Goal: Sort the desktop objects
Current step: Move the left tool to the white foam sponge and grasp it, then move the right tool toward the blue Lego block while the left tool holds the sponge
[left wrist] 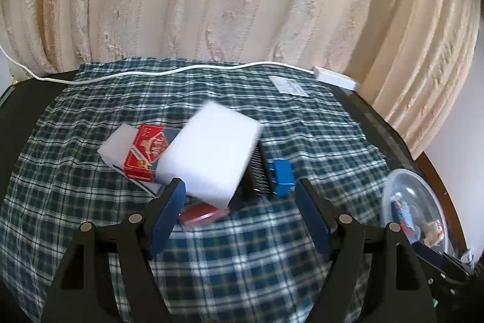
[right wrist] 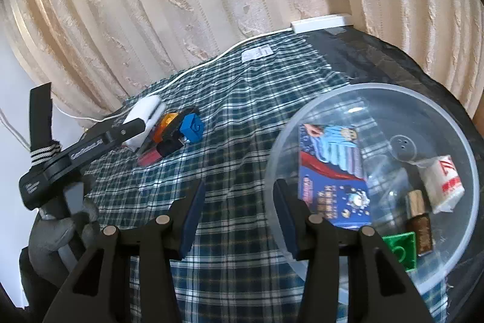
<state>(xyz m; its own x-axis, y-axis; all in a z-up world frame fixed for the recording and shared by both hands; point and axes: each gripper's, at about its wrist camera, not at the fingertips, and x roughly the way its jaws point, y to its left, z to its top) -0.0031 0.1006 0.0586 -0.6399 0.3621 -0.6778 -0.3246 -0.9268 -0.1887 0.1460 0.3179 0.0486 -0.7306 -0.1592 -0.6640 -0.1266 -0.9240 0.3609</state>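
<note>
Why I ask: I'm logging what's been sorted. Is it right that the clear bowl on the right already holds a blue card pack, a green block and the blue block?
Not quite. In the right wrist view the clear bowl holds the blue card pack and green block, but the blue block sits on the plaid cloth beside the pile.

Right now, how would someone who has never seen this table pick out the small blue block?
Start at the plaid cloth covering the table, then find the pile of objects near its middle, topped by a big white sponge. The small blue block sits at the pile's edge on the side facing the clear bowl, the pile's only solid blue piece.
</note>
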